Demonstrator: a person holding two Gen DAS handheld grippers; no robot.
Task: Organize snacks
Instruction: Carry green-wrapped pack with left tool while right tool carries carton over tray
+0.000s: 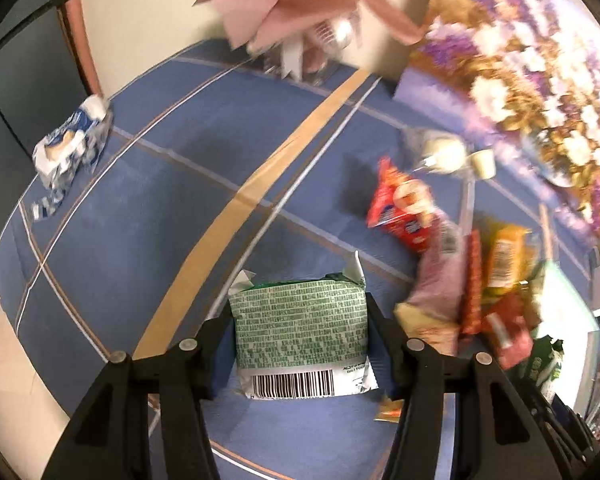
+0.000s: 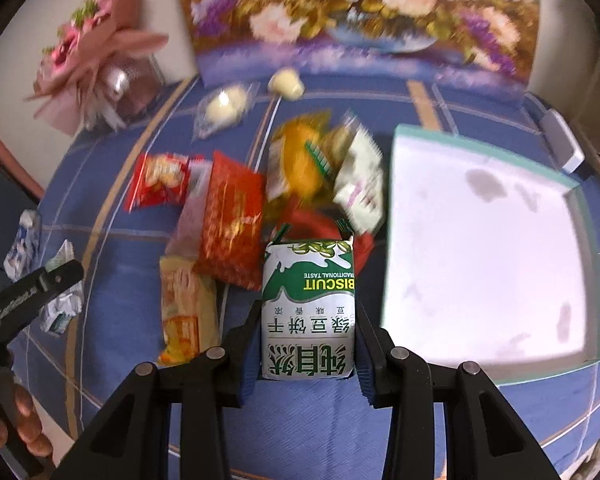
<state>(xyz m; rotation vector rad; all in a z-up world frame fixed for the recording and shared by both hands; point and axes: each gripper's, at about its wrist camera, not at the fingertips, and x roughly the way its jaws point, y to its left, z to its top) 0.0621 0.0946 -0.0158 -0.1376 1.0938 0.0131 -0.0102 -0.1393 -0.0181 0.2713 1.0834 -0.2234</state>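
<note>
Bench (image 2: 112, 320) under blue striped cloth, floral painting (image 2: 360, 12) at rear. Left gripper (image 1: 300, 328): jaws clamped on green biscuit packet (image 1: 300, 332), barcode side up, above cloth. Centre: loose snack pile (image 2: 252, 200). Right gripper (image 2: 308, 320): jaws gripping second green biscuit pack (image 2: 308, 312). Far right: empty white tray (image 2: 484, 248).

The left black two-finger gripper (image 1: 300, 328) points steeply down, its pads clamped on the sides of a green-and-white packet. The right black two-finger gripper (image 2: 308, 332) tilts likewise, gripping another. At the right view's lower left edge, blurred fingers (image 2: 24, 420) apparently hold the left handle.
</note>
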